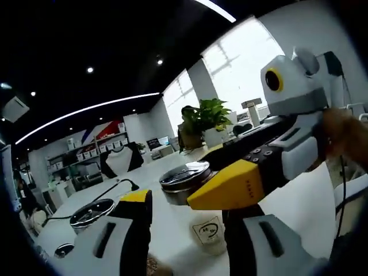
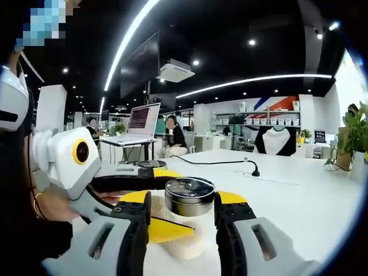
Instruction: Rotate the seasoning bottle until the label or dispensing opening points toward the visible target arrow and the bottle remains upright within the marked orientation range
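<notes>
Left gripper view: a seasoning bottle (image 1: 198,204) with a metal cap stands upright on a white table (image 1: 305,201). The right gripper (image 1: 225,187) reaches in from the right, its yellow-tipped jaw lying across the bottle just under the cap. The left gripper (image 1: 184,238) rises from below with its jaws set wide on either side of the bottle; whether they touch the glass cannot be told. A small label faces this camera. No target arrow can be made out, so the turn is best made slowly, about the bottle's own axis, base flat on the table. Two round metal lids (image 1: 92,213) lie to the left beside a black cable (image 1: 118,185); a potted plant (image 1: 208,121) stands well behind.

Right gripper view: the bottle (image 2: 187,221) sits between the right gripper's (image 2: 183,230) jaws, close on both sides, though a firm grip cannot be confirmed. The left gripper (image 2: 155,178) enters from the left, its yellow tips beside and behind the bottle. With both tools crowding the bottle, the risk appears to be tipping it; an even squeeze below the cap should keep it upright. Beyond, the cable (image 2: 230,163) crosses the table, a laptop (image 2: 140,123) stands further back and seated people (image 2: 174,138) are well clear.
</notes>
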